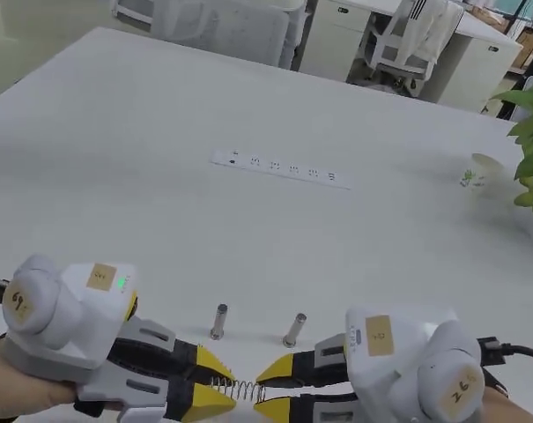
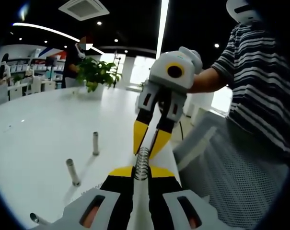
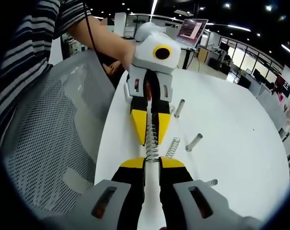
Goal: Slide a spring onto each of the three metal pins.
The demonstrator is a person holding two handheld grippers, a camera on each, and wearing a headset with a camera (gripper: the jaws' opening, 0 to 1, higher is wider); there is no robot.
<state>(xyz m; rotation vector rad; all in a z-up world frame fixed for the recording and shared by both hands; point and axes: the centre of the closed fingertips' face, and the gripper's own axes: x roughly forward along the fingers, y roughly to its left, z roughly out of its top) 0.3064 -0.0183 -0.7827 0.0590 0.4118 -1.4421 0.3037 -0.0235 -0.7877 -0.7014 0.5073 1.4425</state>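
Pins (image 1: 219, 322) look bare, so I judge all three remain to do; my left gripper (image 1: 220, 384) and right gripper (image 1: 264, 389) are each clamped on one end of a spring (image 1: 240, 388), with a second spring (image 3: 172, 147) lying loose.

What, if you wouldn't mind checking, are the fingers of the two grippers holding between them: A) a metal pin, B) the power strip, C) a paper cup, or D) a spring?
D: in the head view a spring spans the gap between the left gripper and the right gripper, and each gripper view shows its own fingers closed on one end of it.
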